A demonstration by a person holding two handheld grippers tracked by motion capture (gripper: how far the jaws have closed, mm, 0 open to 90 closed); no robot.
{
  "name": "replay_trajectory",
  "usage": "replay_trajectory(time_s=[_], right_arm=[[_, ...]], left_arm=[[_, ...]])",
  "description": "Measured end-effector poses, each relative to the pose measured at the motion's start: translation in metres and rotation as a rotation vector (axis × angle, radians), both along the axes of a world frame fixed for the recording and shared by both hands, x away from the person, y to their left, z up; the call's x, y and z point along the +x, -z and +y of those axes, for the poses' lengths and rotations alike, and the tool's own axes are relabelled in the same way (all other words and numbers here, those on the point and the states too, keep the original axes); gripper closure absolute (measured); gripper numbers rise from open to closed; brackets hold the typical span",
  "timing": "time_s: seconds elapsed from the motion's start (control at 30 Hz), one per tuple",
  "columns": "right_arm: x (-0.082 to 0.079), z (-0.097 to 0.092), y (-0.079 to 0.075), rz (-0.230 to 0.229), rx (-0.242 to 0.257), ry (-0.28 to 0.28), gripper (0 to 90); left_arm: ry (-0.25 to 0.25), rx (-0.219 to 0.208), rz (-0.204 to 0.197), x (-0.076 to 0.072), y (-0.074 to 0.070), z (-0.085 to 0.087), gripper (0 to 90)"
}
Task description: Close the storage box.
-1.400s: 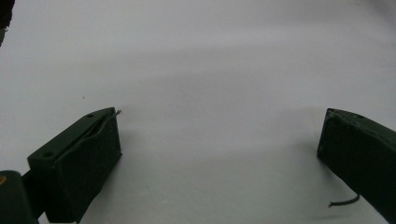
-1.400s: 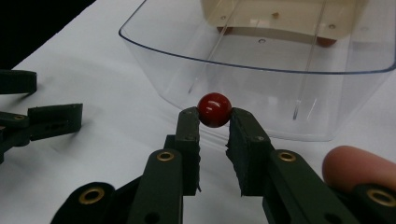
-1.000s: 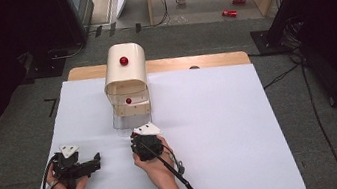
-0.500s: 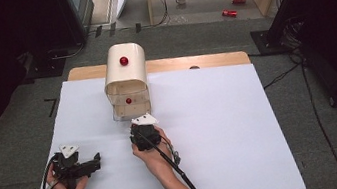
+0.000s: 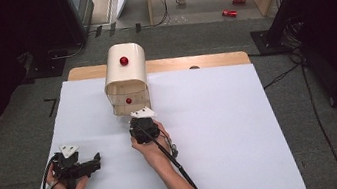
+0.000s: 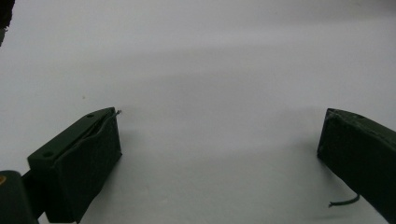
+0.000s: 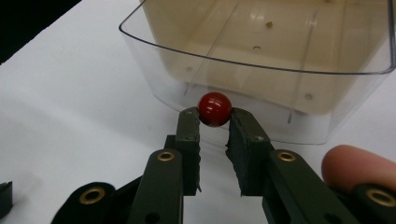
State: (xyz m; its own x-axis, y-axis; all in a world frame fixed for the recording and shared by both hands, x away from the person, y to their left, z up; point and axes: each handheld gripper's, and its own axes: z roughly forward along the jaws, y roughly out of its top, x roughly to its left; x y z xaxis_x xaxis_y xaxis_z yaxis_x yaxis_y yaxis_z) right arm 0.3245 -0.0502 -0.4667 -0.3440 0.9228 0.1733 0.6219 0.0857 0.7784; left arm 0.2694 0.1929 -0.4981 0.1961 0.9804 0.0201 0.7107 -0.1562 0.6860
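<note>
The right gripper (image 7: pixel 214 122) had its two black jaws drawn close and clamped on the small glossy red round knob (image 7: pixel 214 108) at the front of the clear plastic drawer (image 7: pixel 261 70), which was drawn out of the cream, round-topped little cabinet (image 5: pixel 126 75) standing near the far edge of the white worktop (image 5: pixel 222 132), left of its middle. The right hand (image 5: pixel 151 142) reached forward from the near edge, gripper pointing level at the cabinet. The left gripper (image 6: pixel 219 140) had its jaws wide apart over bare sheet, holding nothing; the left hand (image 5: pixel 66 183) rested near the near left corner, gripper pointing rightward. Open worktop lay to the right.
</note>
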Motion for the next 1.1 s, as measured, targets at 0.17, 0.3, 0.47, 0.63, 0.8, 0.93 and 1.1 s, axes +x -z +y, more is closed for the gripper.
replay_trajectory(time_s=[0.17,0.3,0.47,0.63,0.8,0.93,1.1], right_arm=[[0.004,0.0,0.001,-0.007,0.001,0.002,75.5],[0.008,0.0,0.001,-0.009,0.005,0.003,75.5],[0.011,-0.001,0.002,-0.013,0.013,0.008,75.6],[0.015,-0.001,0.003,-0.021,0.011,0.012,75.5],[0.018,-0.001,0.003,-0.02,0.015,0.016,75.4],[0.018,-0.001,0.003,-0.026,0.014,0.013,73.5],[0.016,-0.006,0.001,-0.038,0.009,-0.005,55.5]], left_arm=[[0.002,0.001,0.002,0.0,0.0,0.0,0.0],[0.001,-0.001,0.002,0.0,0.0,0.0,0.0],[0.001,-0.001,0.002,0.0,0.0,0.0,0.0],[0.001,-0.001,0.002,0.0,0.0,0.0,0.0],[0.0,-0.001,0.002,0.0,0.0,0.0,0.0],[0.001,0.0,0.002,0.0,0.0,0.0,0.0],[0.001,-0.001,0.002,0.0,0.0,0.0,0.0]])
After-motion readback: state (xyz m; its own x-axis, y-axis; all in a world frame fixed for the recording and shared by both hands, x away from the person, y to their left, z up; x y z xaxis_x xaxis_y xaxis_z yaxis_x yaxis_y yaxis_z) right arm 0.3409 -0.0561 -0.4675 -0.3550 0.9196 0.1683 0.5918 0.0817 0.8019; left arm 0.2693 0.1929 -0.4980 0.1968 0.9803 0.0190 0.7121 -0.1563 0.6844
